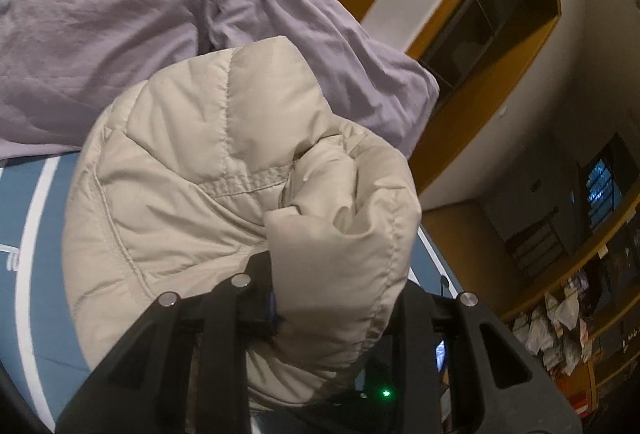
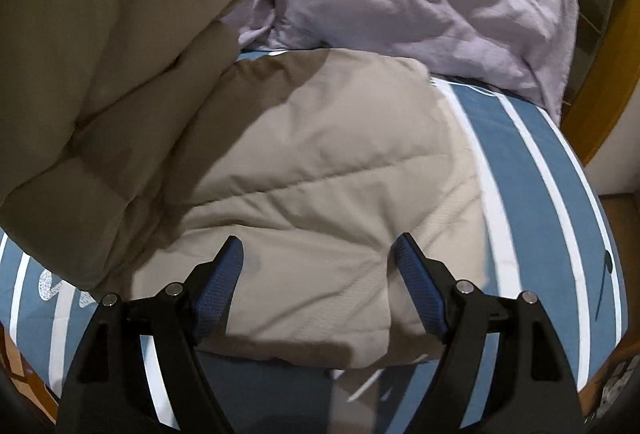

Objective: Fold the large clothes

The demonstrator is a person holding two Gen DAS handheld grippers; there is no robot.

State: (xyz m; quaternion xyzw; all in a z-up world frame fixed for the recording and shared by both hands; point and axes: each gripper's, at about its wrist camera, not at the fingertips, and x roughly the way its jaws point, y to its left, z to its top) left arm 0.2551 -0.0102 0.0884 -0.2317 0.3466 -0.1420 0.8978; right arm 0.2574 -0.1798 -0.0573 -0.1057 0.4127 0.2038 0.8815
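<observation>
Left fingers [image 1: 260,298] pinching beige jacket [image 1: 240,170], right fingers [image 2: 220,286] spread wide

The jacket [image 1: 208,170] is a pale beige, puffy quilted garment with stitched seams running across its padded panels. In the left wrist view a thick bunch of it is lifted off the bed, crumpled into rounded folds, with a double-stitched seam crossing the middle and a fat rolled edge hanging down on the right. In the right wrist view the jacket [image 2: 320,170] lies partly flat on the bed, its lower panel spread smooth with a folded corner near the front, while a shadowed part hangs raised at upper left.
</observation>
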